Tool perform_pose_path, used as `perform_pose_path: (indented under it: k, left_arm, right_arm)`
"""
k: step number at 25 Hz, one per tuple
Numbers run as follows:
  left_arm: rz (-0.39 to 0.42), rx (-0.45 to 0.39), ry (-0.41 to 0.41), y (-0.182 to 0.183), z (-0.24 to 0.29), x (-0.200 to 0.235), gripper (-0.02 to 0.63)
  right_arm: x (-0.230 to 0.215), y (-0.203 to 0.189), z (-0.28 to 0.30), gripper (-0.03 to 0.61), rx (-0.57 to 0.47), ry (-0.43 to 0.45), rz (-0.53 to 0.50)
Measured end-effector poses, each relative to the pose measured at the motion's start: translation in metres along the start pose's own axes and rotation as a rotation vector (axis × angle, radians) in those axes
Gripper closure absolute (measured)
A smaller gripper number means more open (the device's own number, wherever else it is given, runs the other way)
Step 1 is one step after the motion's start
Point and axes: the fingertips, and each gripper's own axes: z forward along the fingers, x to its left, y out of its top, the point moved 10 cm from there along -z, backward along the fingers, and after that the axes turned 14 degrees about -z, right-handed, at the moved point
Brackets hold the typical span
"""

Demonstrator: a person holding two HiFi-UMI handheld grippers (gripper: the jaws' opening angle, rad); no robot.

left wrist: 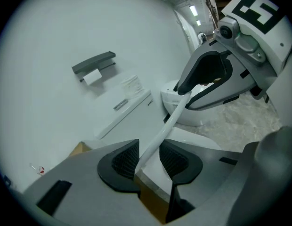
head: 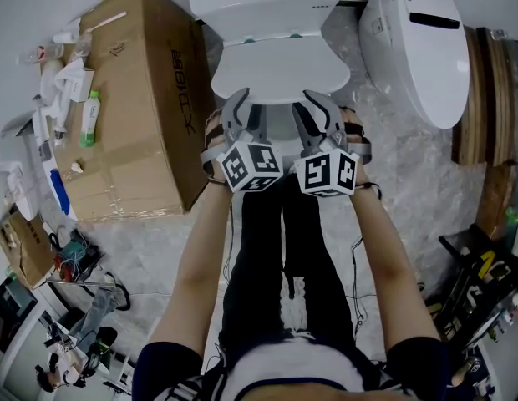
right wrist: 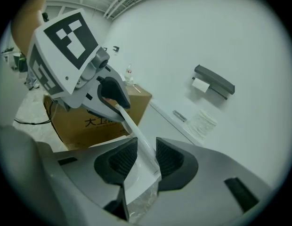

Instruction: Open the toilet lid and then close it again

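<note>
The white toilet lid (head: pixel 280 69) lies low over the bowl, in front of the tank (head: pixel 263 2). My left gripper (head: pixel 241 100) and right gripper (head: pixel 316 103) sit side by side at the lid's front edge. In the left gripper view the lid's thin rim (left wrist: pixel 167 126) runs between the left gripper's (left wrist: pixel 149 161) ribbed pads and on into the right gripper's fingers (left wrist: pixel 202 74). In the right gripper view the rim (right wrist: pixel 136 140) fills the gap of the right gripper (right wrist: pixel 147 157), pads pressed on it. The left gripper's fingers (right wrist: pixel 113 95) hold the same rim further along.
A large cardboard box (head: pixel 129 98) with bottles on top stands close on the toilet's left. Another white toilet unit (head: pixel 418 48) and wooden boards (head: pixel 484 98) are on the right. A paper holder (left wrist: pixel 94 65) hangs on the wall. The person's legs are just behind the grippers.
</note>
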Motion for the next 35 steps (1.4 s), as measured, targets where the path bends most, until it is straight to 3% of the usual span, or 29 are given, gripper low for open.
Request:
perform_pose_path:
  k: [3, 5, 7, 14, 16, 18, 20, 26, 29, 35]
  left_arm:
    - [0.004, 0.004, 0.002, -0.004, -0.002, -0.004, 0.474]
    - [0.004, 0.004, 0.003, -0.005, -0.002, -0.005, 0.474]
    - [0.004, 0.003, 0.008, -0.005, -0.002, -0.005, 0.474]
    - [0.006, 0.015, 0.013, -0.007, -0.003, -0.01, 0.474]
    - [0.007, 0.018, 0.013, -0.009, -0.003, -0.011, 0.474]
    - [0.004, 0.022, 0.014, -0.011, -0.003, -0.013, 0.474]
    - [-0.003, 0.023, 0.011, -0.012, -0.003, -0.014, 0.474]
    - [0.001, 0.034, -0.005, -0.019, -0.005, -0.019, 0.474]
    - [0.007, 0.04, -0.011, -0.023, -0.006, -0.022, 0.474]
    - [0.031, 0.064, -0.031, -0.035, -0.009, -0.032, 0.472]
  right_arm:
    - [0.002, 0.002, -0.014, 0.485, -0.042, -0.019, 0.098]
    - [0.001, 0.003, -0.028, 0.486, -0.101, -0.032, 0.245]
    - [0.004, -0.003, -0.037, 0.486, -0.131, -0.006, 0.471]
    - [0.011, -0.045, -0.024, 0.465, -0.263, 0.193, 1.413]
    - [0.013, -0.051, -0.018, 0.465, -0.31, 0.235, 1.622]
    - [0.015, -0.053, -0.012, 0.462, -0.362, 0.271, 1.754]
    - [0.016, -0.054, -0.008, 0.46, -0.377, 0.285, 1.81]
    - [0.021, -0.059, -0.001, 0.462, -0.32, 0.268, 1.835]
    - [0.027, -0.06, -0.001, 0.493, -0.273, 0.253, 1.862]
    - [0.043, -0.067, -0.003, 0.509, -0.299, 0.281, 1.89]
